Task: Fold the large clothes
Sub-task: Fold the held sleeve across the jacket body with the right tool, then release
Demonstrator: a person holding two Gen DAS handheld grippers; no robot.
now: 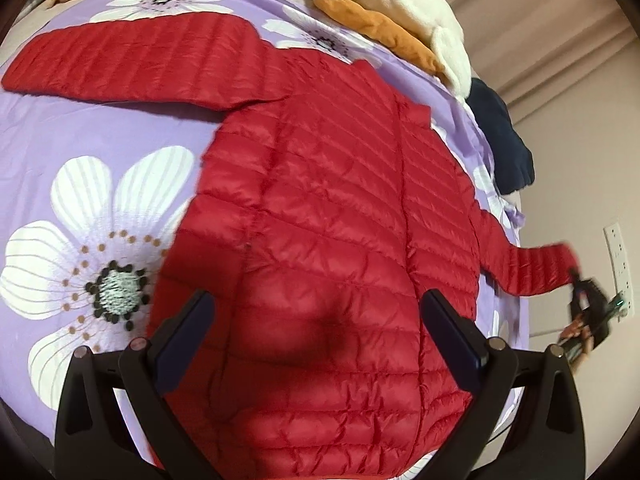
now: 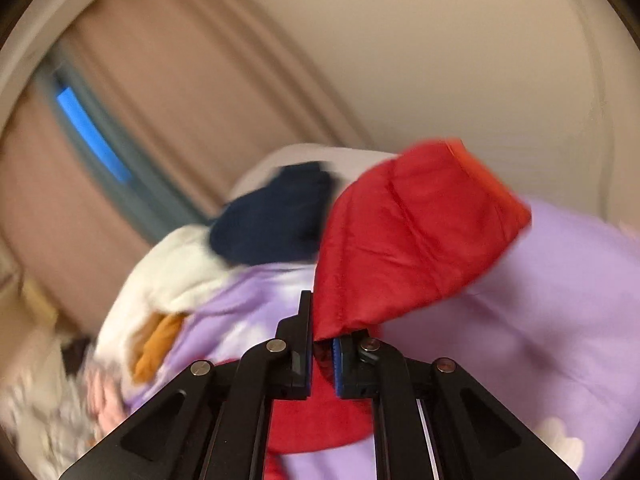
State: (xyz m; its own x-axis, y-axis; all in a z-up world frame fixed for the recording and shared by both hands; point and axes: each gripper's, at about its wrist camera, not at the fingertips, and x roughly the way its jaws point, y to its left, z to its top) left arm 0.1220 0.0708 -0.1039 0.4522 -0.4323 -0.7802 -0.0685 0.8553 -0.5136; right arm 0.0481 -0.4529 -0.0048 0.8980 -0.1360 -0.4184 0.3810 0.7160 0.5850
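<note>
The left gripper [image 1: 318, 316], jaws wide apart, hovers over the red jacket [image 1: 328, 216] spread on the bed [image 1: 48, 128]. At three o'clock the right gripper [image 2: 322, 354] clamps the sleeve [image 2: 408, 240], probably to fold it inward.

No readable text, labels, brands, numbers or signs anywhere in either view. Nothing legible on the red quilted puffer jacket [image 1: 320, 208], on the purple bedsheet printed with white flowers [image 1: 80, 128], or on the white wall socket panel [image 1: 620, 268].
</note>
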